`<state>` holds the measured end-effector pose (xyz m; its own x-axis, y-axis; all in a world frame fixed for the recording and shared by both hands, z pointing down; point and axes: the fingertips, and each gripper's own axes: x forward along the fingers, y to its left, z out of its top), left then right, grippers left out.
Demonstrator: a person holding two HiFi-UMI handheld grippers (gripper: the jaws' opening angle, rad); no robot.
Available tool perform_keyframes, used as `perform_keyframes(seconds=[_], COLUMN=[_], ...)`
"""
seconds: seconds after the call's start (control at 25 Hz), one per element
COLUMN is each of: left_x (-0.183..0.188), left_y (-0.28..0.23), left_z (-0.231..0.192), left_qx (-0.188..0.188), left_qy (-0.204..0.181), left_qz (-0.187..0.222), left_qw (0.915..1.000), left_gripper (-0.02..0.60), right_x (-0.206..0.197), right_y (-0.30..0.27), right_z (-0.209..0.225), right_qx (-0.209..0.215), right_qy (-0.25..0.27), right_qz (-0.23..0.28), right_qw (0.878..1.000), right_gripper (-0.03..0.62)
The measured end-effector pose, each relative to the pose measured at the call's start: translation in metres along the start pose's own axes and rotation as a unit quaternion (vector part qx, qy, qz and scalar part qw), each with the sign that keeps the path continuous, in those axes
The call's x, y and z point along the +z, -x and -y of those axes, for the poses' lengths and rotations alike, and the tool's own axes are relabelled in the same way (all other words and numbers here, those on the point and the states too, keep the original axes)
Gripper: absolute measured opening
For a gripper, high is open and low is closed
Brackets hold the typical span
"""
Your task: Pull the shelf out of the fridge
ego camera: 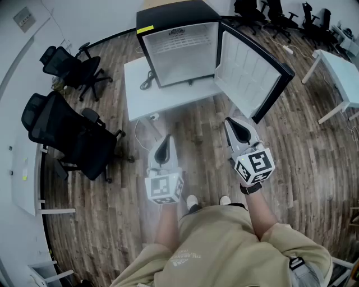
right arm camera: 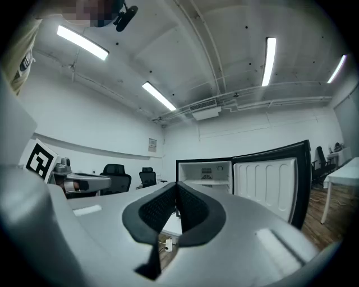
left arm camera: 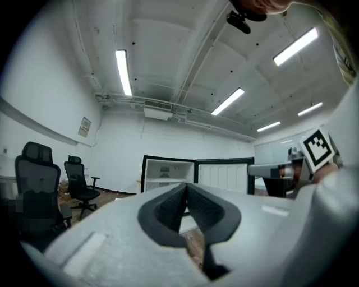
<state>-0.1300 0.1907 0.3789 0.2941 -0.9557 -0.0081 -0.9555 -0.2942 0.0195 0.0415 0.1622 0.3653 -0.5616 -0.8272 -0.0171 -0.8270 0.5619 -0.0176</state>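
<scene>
The open black mini fridge (ego camera: pixel 179 53) seemingly holds one pale wire shelf (right arm camera: pixel 205 181), barely legible; left gripper (ego camera: pixel 166 140) and right gripper (ego camera: pixel 231 123) are clamped together, empty.

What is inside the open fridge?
One white shelf spans the fridge's upper interior; nothing else shows inside. In both gripper views its bottom is covered.

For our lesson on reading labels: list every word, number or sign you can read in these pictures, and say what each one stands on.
Nothing can be read as written, so no text is quoted.
yellow sticker on the top front edge of the fridge: too small to read.
label on the fridge's inner back wall: blurred.
wall notice: too small to read.
shirt print on the person's top: blurred.
</scene>
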Motion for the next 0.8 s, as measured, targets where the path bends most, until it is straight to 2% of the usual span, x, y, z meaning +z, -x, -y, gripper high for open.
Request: perform_keyframes(seconds=[0.44,0.8], left_x=[0.001,-0.005], left_y=[0.007,0.023], left_z=[-0.023,-0.052], left_qx=[-0.02,-0.045], left_qy=[0.002,0.008], left_qz=[0.001,-0.001], left_qw=[0.9998,0.999], left_gripper=[0.002,0.002], right_x=[0.005,-0.01], right_y=[-0.015,-0.032], right_z=[-0.025,-0.076], right_qx=[0.0,0.005], right_qy=[-0.024,-0.037], right_qz=[0.017,0.011], right_qw=[1.0,0.999], right_gripper=[0.008,0.007])
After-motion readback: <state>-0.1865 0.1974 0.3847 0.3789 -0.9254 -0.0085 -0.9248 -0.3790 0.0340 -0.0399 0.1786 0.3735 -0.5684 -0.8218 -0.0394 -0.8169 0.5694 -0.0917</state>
